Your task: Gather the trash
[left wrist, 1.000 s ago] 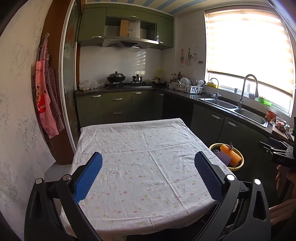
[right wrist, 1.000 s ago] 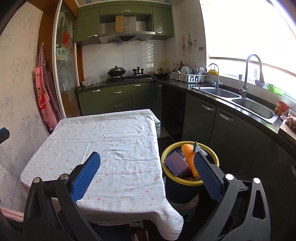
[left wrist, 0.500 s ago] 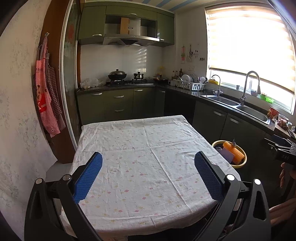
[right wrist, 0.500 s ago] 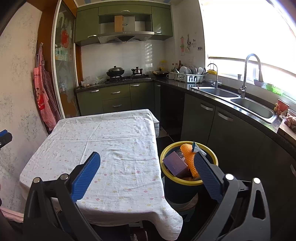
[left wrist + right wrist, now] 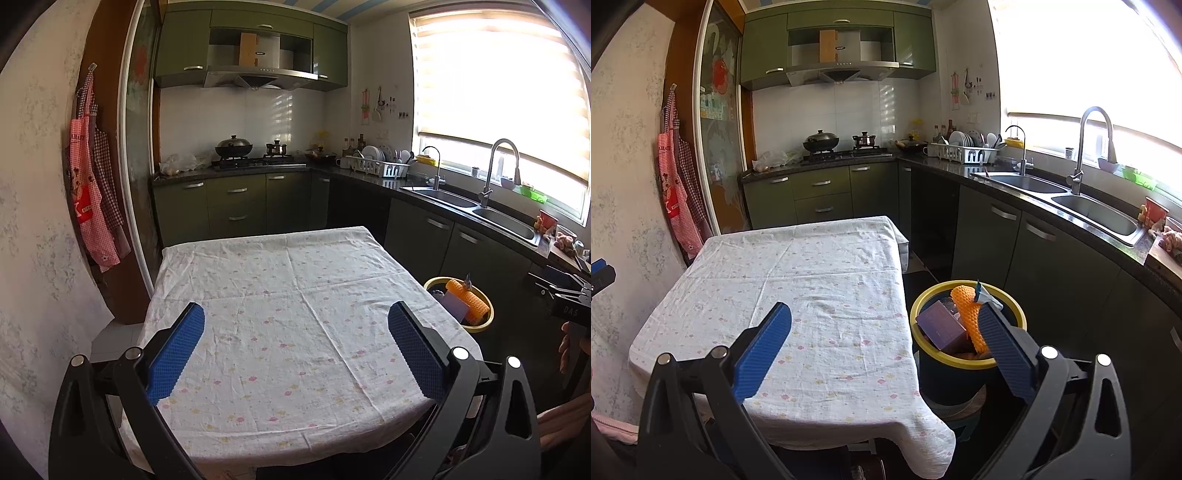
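One table under a floral cloth and one yellow-rimmed bin at its 3 o'clock side are present; the bin holds one purple box and one orange mesh piece, with lower contents hidden. The left gripper and right gripper each show two blue pads spread wide, holding and touching nothing.

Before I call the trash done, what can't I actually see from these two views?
- Bin bottom: both views, the purple box and orange mesh cover what lies below.
- Floor under the table: both views, the cloth hangs over it.
- Floor behind the bin: right wrist view, the right jaw blocks it.
- Counter end by the sink: cut off by the edge.
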Demonstrator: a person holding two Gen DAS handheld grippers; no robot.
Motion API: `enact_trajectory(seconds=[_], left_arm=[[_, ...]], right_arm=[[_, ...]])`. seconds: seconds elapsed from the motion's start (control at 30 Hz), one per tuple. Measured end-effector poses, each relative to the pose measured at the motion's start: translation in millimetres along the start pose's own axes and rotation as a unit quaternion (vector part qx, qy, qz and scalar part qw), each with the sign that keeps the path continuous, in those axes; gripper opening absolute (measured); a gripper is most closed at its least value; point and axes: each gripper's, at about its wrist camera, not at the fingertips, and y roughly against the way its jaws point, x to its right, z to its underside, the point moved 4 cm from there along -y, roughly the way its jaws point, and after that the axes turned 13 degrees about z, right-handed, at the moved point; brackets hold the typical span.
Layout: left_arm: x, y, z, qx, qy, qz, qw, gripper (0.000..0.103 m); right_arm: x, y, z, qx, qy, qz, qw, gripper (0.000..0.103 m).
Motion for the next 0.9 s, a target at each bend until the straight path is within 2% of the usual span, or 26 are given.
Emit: enact_trajectory(seconds=[0.9], left_arm=[[1.2, -4.4, 3.7, -0.007, -0.005, 0.002, 1.0, 0.098]], right_arm=[[0.6, -1.5, 0.0, -0.001, 0.0, 0.0, 1.0, 0.096]])
